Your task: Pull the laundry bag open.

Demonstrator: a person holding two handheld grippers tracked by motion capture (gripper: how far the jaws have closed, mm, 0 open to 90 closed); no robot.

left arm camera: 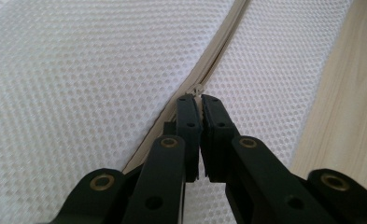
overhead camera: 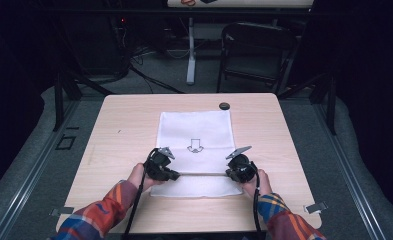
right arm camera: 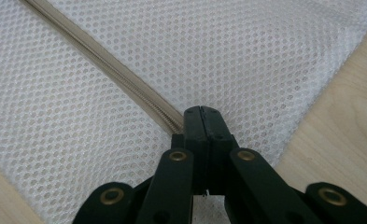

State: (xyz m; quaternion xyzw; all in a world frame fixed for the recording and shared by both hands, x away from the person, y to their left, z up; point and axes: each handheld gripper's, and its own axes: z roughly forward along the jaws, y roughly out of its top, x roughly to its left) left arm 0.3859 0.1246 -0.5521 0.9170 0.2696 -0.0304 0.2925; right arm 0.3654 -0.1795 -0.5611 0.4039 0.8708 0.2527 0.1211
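Note:
A white mesh bag point(overhead camera: 194, 132) lies flat in the middle of the table, with a beige zipper point(overhead camera: 204, 174) running across it near its front edge. My left gripper point(overhead camera: 176, 176) is at the zipper's left part; in the left gripper view its jaws point(left arm camera: 201, 99) are shut on the small white zipper pull point(left arm camera: 199, 88), and the zipper point(left arm camera: 223, 51) runs away ahead of it. My right gripper point(overhead camera: 230, 175) sits at the zipper's right end, and the right gripper view shows it point(right arm camera: 202, 109) shut on the mesh bag point(right arm camera: 246, 56) where the zipper point(right arm camera: 102, 60) ends.
The light wooden table point(overhead camera: 119, 130) has a small black round thing point(overhead camera: 224, 105) near its far edge. An arrow point(overhead camera: 195, 145) is printed on the bag. Metal clips point(overhead camera: 315, 207) sit at the table's front corners. A dark folding chair point(overhead camera: 254, 45) stands beyond the table.

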